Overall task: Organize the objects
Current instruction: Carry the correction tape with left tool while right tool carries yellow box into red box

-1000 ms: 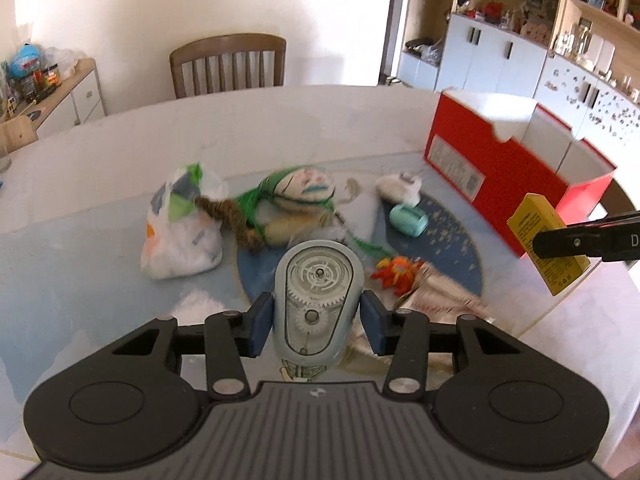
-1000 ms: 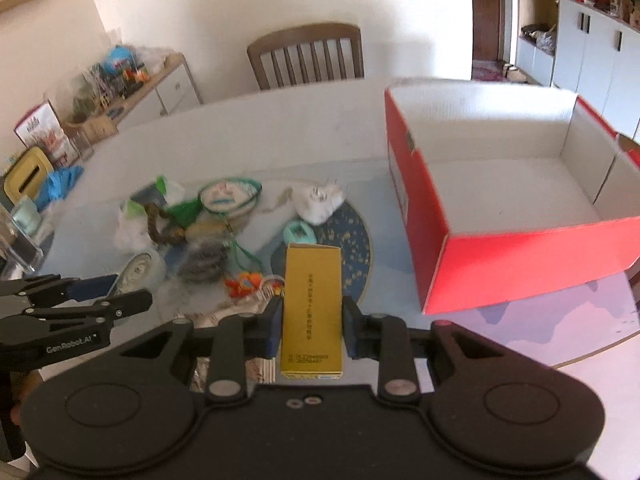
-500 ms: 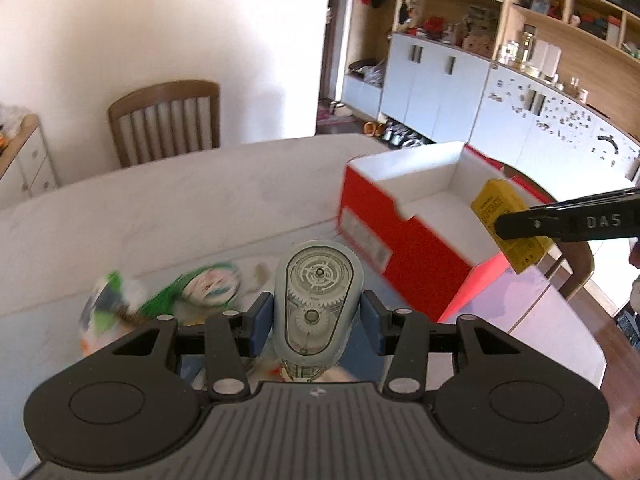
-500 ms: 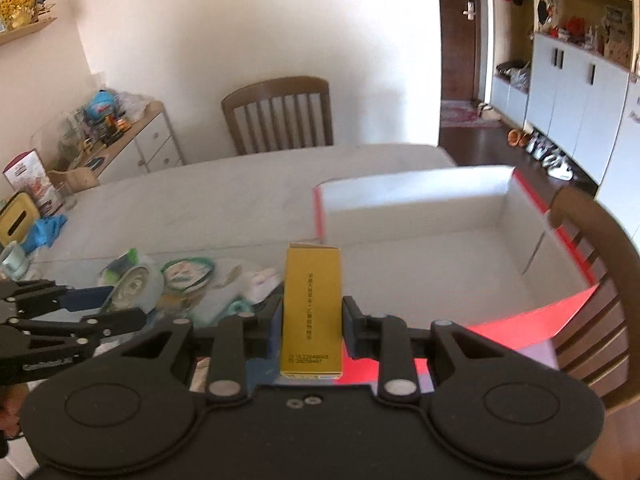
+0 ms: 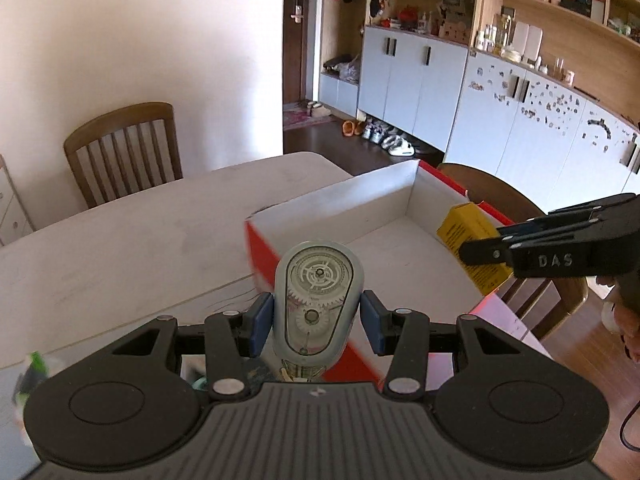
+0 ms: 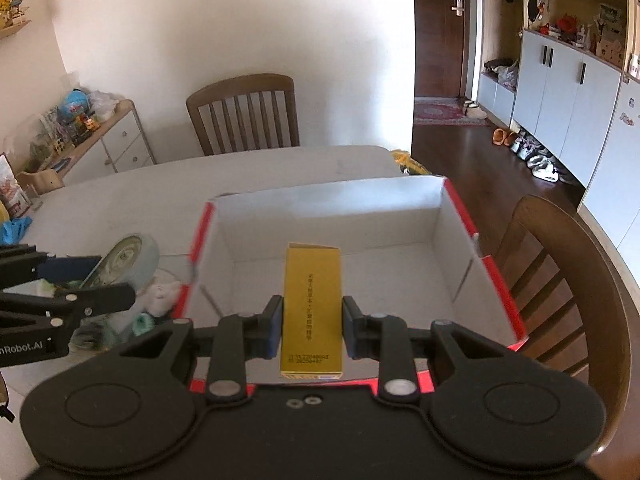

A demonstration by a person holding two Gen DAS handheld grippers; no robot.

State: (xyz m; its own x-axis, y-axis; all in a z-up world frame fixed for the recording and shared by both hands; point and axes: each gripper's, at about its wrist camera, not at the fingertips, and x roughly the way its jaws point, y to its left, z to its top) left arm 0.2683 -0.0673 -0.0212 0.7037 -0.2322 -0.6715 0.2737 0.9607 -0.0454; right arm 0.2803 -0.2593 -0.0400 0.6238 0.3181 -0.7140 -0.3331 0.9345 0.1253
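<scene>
- Clamping a pale blue correction-tape dispenser [image 5: 318, 300] by its sides: left gripper [image 5: 318, 322], blue pads against the casing, clear window with white gears facing up. Item is held in the air at the near left corner of the box, in front of its red wall.
- Pinching a yellow carton [image 6: 313, 312]: right gripper [image 6: 310, 330], jaws drawn in tight on the carton's two long sides, printed face upward, carton pointing forward. Item hangs over the open interior of the box; from the left wrist view it sits at the box's right-hand wall.
- Red box [image 6: 500, 292]: open-topped, red outside, white inside, standing on the bench; nothing lies on the part of its floor that shows.
- Bench [image 5: 120, 248]: pale top, rounded far edge. Small clutter [image 6: 160, 300] lies on it left of the box, blurred, pieces not tellable.
- Wooden chair [image 6: 244, 112]: slatted back, at the far side of the bench.
- Second wooden chair [image 6: 560, 280]: just beside the box's right wall.
- Low sideboard [image 6: 116, 144]: against the left wall, top crowded with small goods.
- Tall cabinets [image 5: 420, 80]: pale doors, open shelves above, shoes on the floor at their foot.
</scene>
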